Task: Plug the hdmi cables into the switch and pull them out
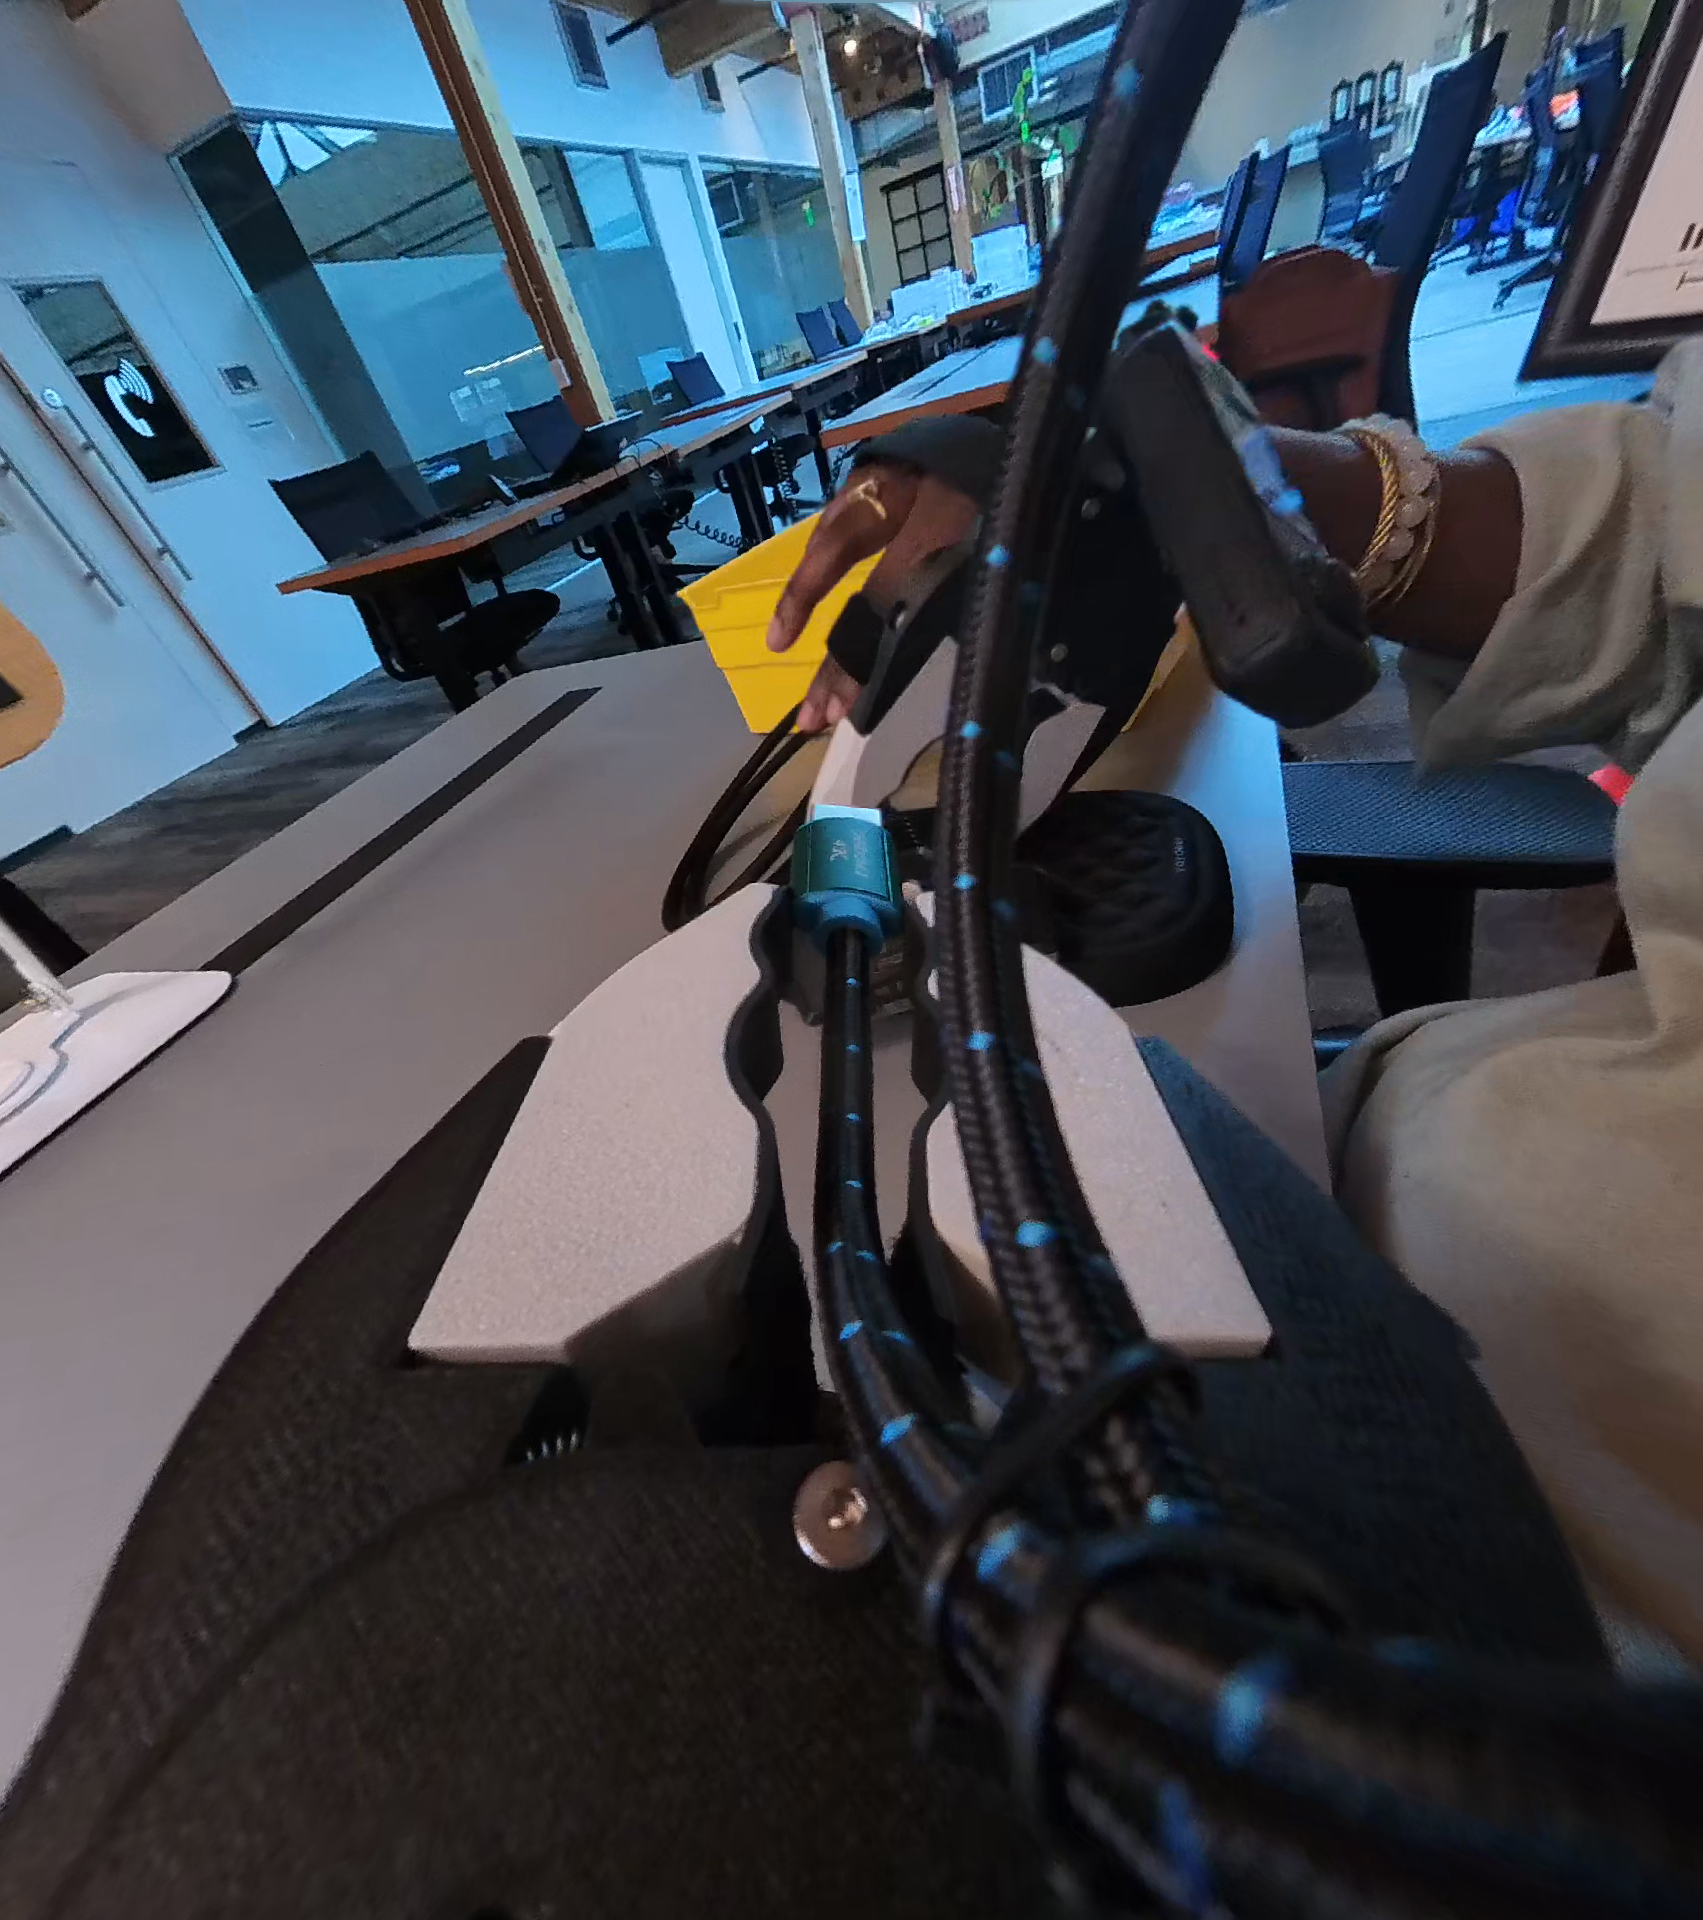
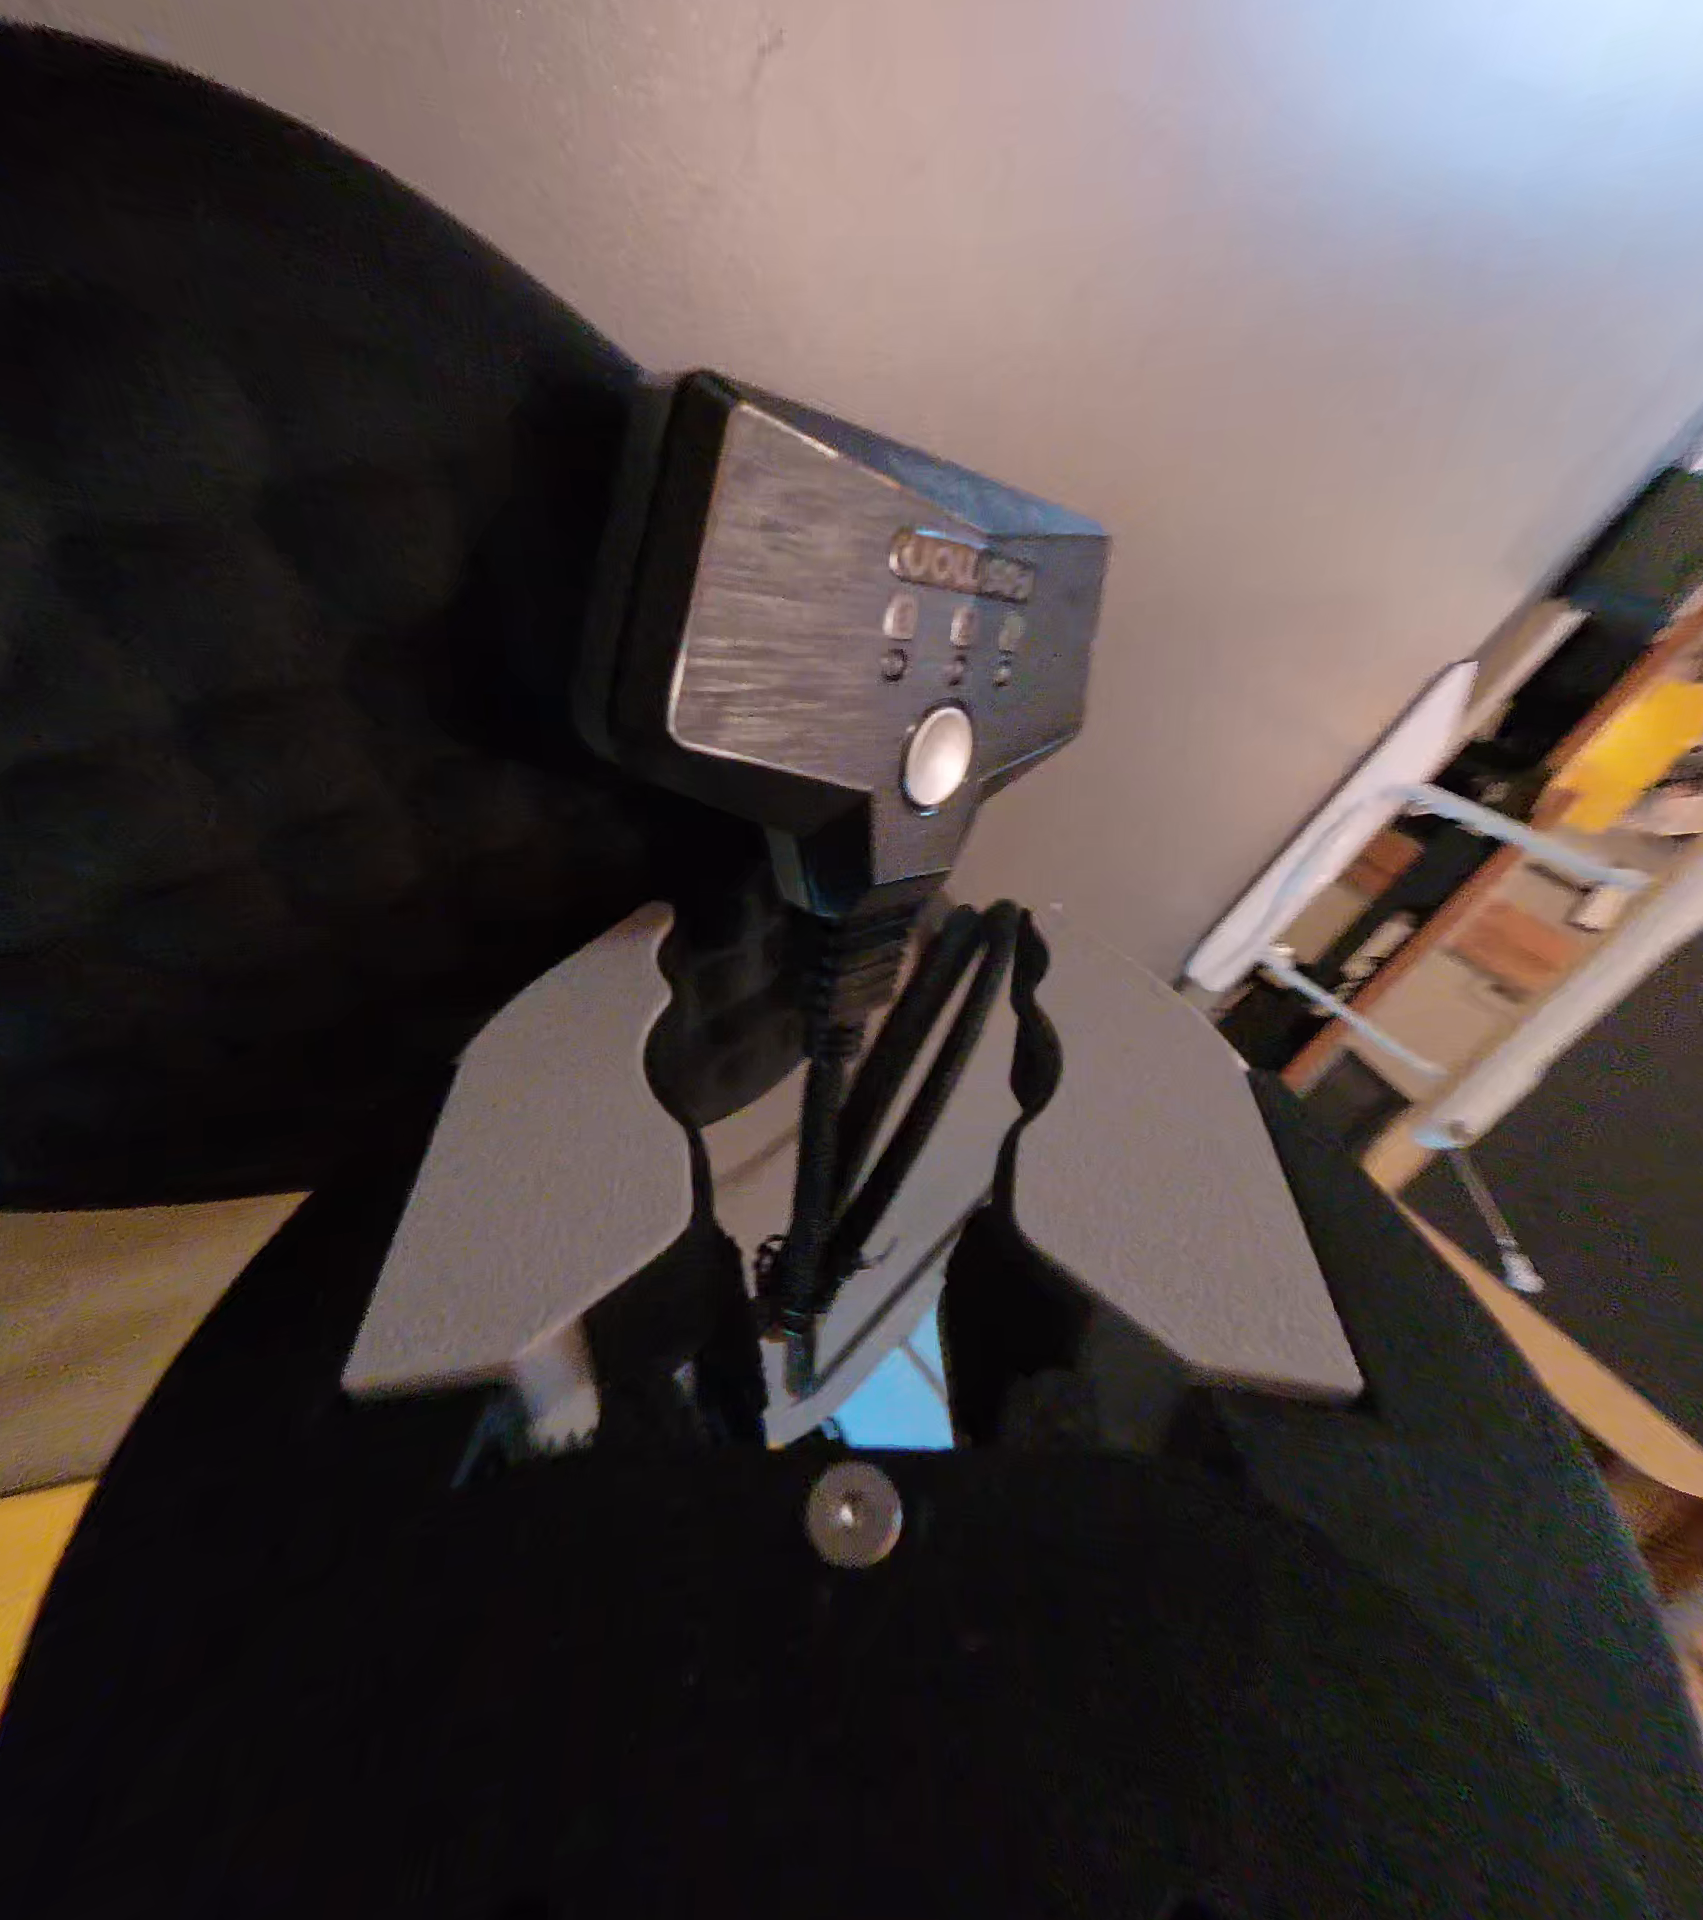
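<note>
Open-plan office; rows of desks [image 1: 535,520] with black chairs [image 1: 348,509]; glass-walled rooms [image 1: 473,301]; phone-booth door [image 1: 114,416].

Green-headed braided HDMI cable [image 1: 842,873] points toward brushed-metal switch [image 2: 868,634].

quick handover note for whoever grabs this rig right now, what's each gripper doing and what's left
Left gripper: shut on the teal metal-tipped HDMI plug of the black braided cable with blue flecks; plug free in the air, not in any port.
Right gripper: its fingers close around the short cable stub under the dark brushed-metal HDMI switch; whether they clamp is unclear.
Switch lifted above the grey tabletop.
Done: cannot tell.
Left: line up the plug with a port, insert, pull out.
</note>
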Demonstrator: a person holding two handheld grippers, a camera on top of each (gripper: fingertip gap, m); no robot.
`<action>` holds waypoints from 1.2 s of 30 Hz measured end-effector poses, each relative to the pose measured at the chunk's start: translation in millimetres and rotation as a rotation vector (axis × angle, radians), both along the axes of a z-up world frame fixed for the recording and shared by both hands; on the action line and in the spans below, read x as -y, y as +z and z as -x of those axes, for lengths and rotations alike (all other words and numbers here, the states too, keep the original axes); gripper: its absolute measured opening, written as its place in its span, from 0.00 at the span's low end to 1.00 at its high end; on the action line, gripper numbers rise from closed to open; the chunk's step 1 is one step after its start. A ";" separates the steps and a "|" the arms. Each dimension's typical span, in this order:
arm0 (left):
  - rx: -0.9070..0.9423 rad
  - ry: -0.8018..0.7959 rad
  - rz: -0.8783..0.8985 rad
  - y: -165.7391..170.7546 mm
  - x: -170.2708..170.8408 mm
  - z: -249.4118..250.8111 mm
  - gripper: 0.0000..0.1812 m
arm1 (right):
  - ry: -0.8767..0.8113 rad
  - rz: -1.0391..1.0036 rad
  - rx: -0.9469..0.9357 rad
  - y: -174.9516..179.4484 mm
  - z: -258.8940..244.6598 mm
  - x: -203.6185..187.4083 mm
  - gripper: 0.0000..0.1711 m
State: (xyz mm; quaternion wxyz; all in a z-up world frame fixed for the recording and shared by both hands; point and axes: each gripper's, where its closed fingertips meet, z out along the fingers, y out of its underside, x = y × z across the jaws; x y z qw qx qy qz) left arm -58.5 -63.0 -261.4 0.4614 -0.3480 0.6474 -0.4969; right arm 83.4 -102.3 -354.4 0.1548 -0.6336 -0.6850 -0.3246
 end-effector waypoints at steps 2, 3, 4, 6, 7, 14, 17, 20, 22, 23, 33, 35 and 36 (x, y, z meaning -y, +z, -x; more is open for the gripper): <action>0.003 -0.005 0.021 -1.1 -1.4 -0.1 0.12 | 0.068 -0.070 0.022 6.0 4.7 -5.4 0.37; 0.001 -0.008 0.028 -2.3 -1.5 -0.6 0.12 | 0.106 -0.092 0.042 6.9 7.0 -7.2 0.37; 0.000 -0.009 0.030 -3.2 -1.5 -1.2 0.12 | 0.142 -0.123 0.070 8.6 9.0 -9.9 0.37; -0.001 -0.006 0.029 -3.6 -1.0 -2.4 0.12 | 0.195 -0.169 0.103 8.7 13.8 -14.0 0.37; -0.001 -0.009 0.029 -3.5 -0.4 -2.7 0.12 | 0.204 -0.175 0.107 4.7 14.1 -14.9 0.34; -0.004 0.014 0.072 -5.3 -4.0 -7.7 0.12 | 0.193 -0.408 -0.056 1.6 8.8 -24.9 0.16; -0.029 0.065 0.105 -6.8 -10.9 -12.5 0.12 | 0.093 -0.573 -0.316 21.3 11.1 -26.8 0.14; -0.046 0.065 0.171 -8.5 -10.9 -17.1 0.12 | 0.092 -0.709 -0.507 53.5 24.3 -22.3 0.14; -0.058 0.038 0.208 -9.7 -6.7 -18.5 0.12 | 0.133 -0.716 -0.586 64.9 35.9 -17.8 0.14; -0.071 0.051 0.207 -11.7 -8.2 -19.0 0.12 | 0.141 -0.716 -0.612 68.4 39.2 -16.4 0.14; -0.198 0.074 0.200 -27.5 -4.7 -23.0 0.11 | 0.209 -0.667 -0.484 58.9 56.1 -14.2 0.14; -0.209 0.076 0.187 -30.3 -3.7 -24.1 0.11 | 0.202 -0.666 -0.460 57.6 56.0 -15.4 0.14; -0.211 0.077 0.182 -30.9 -3.4 -24.4 0.11 | 0.201 -0.665 -0.453 56.8 56.2 -15.8 0.14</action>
